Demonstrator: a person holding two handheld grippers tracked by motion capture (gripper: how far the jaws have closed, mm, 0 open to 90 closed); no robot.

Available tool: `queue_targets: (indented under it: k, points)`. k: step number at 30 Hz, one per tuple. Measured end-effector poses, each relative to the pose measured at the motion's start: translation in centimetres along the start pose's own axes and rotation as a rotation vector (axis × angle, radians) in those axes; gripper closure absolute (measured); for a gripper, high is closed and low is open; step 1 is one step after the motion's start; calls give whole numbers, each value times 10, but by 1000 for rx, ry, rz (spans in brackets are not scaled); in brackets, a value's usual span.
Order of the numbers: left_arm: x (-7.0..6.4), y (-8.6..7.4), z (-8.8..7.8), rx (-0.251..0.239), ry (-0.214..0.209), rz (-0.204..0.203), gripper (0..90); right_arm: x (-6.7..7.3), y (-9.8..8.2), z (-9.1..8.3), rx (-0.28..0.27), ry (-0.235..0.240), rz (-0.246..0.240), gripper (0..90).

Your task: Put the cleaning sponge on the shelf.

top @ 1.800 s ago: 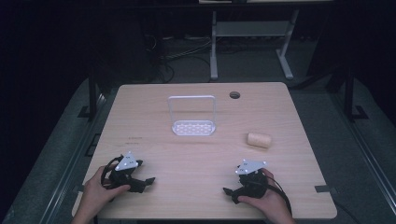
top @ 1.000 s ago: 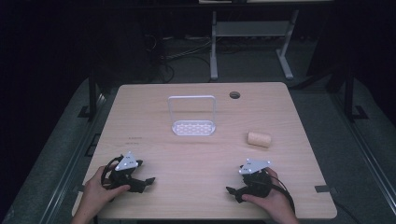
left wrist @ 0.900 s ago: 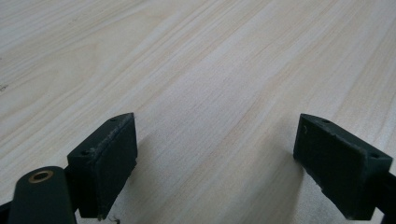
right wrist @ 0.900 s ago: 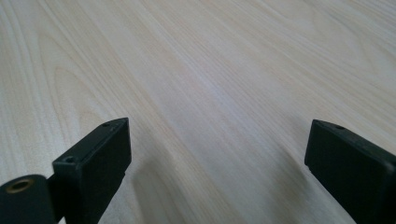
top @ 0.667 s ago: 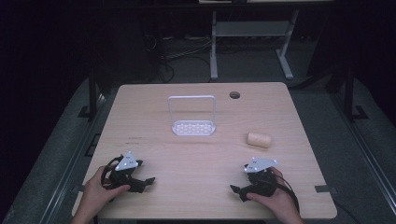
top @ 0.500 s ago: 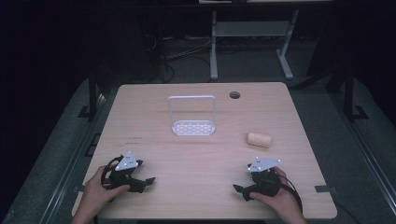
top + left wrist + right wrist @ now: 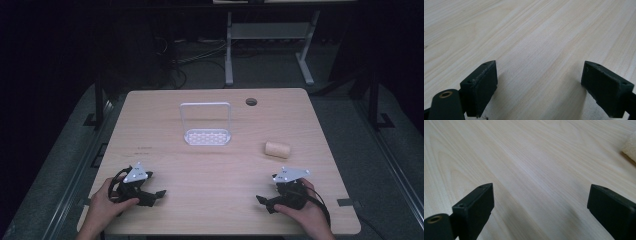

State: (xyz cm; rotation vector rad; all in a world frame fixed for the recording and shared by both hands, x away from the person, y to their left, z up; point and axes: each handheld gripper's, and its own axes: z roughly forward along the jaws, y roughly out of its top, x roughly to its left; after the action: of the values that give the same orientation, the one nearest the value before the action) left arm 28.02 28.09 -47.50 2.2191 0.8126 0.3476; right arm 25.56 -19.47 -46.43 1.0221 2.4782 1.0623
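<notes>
Desk (image 7: 215, 165) surface is light wood grain and carries two loose items. Your left gripper (image 7: 152, 196) rests near the front left corner of the desk, held in your left hand (image 7: 107, 202); its jaws stand wide apart with bare wood between them. Your right gripper (image 7: 265, 201) rests near the front right corner, held in your right hand (image 7: 305, 215); its jaws are likewise spread wide and hold nothing. A white wire rack (image 7: 206, 125) with an upright frame and a perforated base stands at the middle of the desk, toward the rear edge. A tan cylinder (image 7: 277, 149) lies on its side toward the right edge, between the rack and your right gripper and apart from both. A round cable hole (image 7: 251, 102) sits near the rear edge.
</notes>
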Motion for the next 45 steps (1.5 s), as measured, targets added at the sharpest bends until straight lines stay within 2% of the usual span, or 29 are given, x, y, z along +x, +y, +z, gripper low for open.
queue_targets:
  k: [28,45]
  points:
    - [0,0,0,0,0,0,131,-23,-9,-19,0,-45,40,69]
    - [0,0,0,0,0,0,131,-46,-17,-34,-15,-97,95,69]
